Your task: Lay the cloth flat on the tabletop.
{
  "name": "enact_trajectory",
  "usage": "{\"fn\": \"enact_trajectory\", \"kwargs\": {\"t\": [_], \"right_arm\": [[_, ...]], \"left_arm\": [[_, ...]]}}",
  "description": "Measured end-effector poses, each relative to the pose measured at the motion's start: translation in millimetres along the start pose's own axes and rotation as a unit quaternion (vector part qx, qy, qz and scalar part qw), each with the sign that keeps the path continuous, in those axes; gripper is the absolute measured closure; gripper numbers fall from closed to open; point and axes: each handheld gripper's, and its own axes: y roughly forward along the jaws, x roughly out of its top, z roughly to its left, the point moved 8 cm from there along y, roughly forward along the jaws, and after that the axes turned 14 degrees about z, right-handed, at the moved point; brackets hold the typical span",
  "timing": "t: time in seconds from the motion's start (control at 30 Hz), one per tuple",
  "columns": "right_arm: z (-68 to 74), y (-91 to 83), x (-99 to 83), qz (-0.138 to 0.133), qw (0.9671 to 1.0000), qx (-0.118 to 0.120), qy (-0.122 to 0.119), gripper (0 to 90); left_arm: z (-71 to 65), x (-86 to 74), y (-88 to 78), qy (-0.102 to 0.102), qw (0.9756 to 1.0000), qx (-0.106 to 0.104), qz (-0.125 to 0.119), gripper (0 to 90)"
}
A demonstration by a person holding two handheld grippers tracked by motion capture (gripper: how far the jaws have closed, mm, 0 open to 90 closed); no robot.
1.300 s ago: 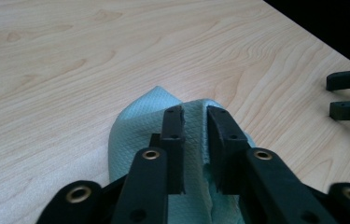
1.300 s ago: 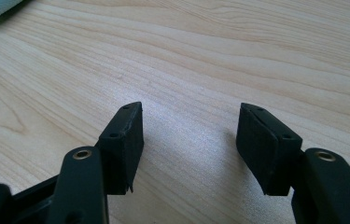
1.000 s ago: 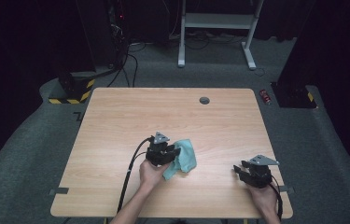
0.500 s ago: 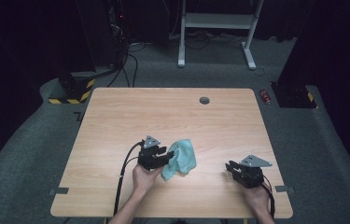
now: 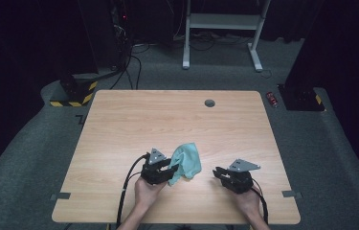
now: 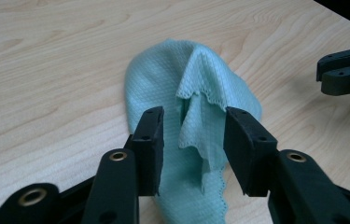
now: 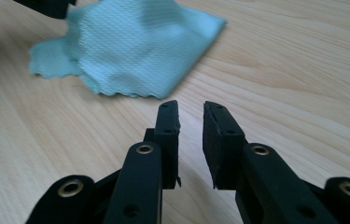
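Two grippers work over a teal microfiber cloth (image 5: 186, 163) lying crumpled on the wooden table (image 5: 119, 124). The left gripper (image 6: 193, 140) straddles a raised fold with jaws spread; closing off-centre may miss it. The right gripper (image 7: 191, 123) hovers nearby, jaws slightly parted, empty.

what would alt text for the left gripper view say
A crumpled teal cloth lies on a light wooden table, with a raised fold standing between the open black jaws of the left gripper. The tips of the right gripper show at the right edge, apart from the cloth.
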Motion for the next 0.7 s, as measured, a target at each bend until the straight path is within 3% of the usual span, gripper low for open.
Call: {"fn": "enact_trajectory", "kwargs": {"t": [0.1,0.4,0.53,0.63,0.7], "right_arm": [[11.0,4.9,5.6,0.001,0.9999,0.011,-0.009,74.3],[43.0,21.7,20.7,0.011,0.9984,0.029,-0.047,67.3],[54.1,28.3,24.1,0.018,0.9976,0.03,-0.06,63.7],[59.7,33.2,25.2,0.024,0.9972,0.027,-0.065,60.1],[61.2,34.8,25.7,0.025,0.9971,0.026,-0.067,59.5]], "left_arm": [[-1.2,-3.1,1.7,0.001,1.0,-0.007,0.004,66.0],[-3.2,-5.1,11.3,0.008,0.9998,0.004,0.017,73.4],[-5.2,-5.3,11.7,0.006,0.9998,0.002,0.016,72.8],[-6.4,-4.9,10.9,0.007,0.9999,0.001,0.014,65.0],[-6.7,-4.2,11.1,0.006,0.9999,0.004,0.013,64.9]]}}
